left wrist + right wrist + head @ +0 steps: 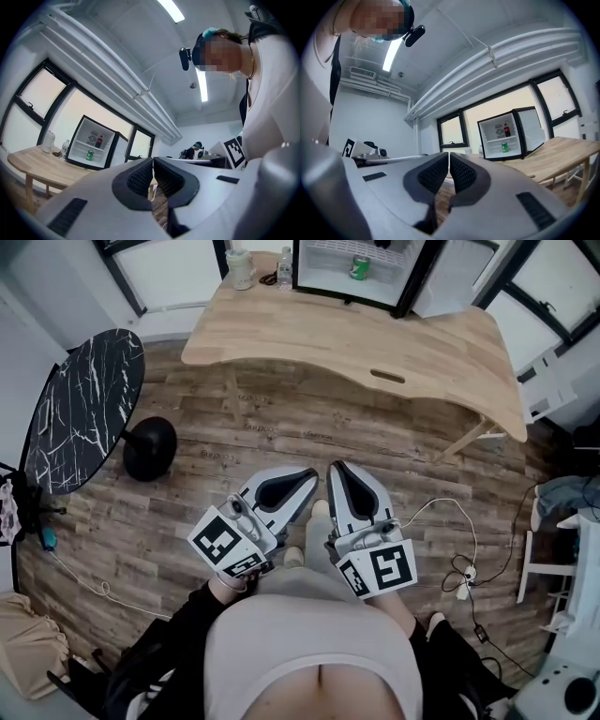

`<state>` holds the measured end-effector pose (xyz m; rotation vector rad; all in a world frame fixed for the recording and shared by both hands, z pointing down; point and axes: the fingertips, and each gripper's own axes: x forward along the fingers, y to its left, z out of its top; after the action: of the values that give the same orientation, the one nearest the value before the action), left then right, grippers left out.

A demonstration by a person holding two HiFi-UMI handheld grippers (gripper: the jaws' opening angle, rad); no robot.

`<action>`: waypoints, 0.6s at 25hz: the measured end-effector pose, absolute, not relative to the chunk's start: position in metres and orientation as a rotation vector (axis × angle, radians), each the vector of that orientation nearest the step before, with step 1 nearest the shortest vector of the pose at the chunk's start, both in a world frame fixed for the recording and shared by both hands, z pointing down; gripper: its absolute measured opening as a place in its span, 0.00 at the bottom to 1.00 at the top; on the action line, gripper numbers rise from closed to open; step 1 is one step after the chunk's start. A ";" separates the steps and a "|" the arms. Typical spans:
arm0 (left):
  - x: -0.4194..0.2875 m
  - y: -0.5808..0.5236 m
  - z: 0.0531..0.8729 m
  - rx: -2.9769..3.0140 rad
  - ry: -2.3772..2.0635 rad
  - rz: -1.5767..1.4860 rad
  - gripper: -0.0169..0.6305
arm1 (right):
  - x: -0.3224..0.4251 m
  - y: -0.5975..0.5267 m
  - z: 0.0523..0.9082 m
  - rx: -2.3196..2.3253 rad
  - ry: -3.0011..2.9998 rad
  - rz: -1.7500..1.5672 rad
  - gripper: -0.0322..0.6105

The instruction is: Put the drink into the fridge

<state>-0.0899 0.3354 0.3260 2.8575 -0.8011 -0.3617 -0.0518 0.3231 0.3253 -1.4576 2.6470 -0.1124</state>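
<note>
Low centre: left gripper [302, 482] and right gripper [339, 474], jaws closed tip to tip, both empty. Top centre: can [360, 267] inside open fridge [319, 282].

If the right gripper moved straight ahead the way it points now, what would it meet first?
The way looks free over the floor; the right gripper would then probably reach the wooden table, though height is hard to judge.

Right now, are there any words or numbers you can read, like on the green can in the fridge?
No text can be read.
Green can: label too small.
Dark bottle: red label blurred.
Left marker cube and right marker cube: square patterns, no letters.
</note>
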 end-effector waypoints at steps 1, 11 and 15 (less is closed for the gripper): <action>-0.090 0.341 0.326 2.860 -0.797 -0.361 0.05 | -0.054 0.329 0.326 -1.459 2.648 -0.112 0.10; -0.086 0.368 0.318 2.885 -0.765 -0.380 0.05 | -0.053 0.361 0.322 -1.477 2.649 -0.087 0.10; -0.074 0.374 0.319 2.890 -0.716 -0.378 0.05 | -0.039 0.366 0.321 -1.517 2.607 -0.081 0.10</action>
<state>-0.0742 0.3736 0.3195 2.8897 -0.7165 -0.3776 -0.0388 0.3656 0.3214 -1.5171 2.6073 -0.0812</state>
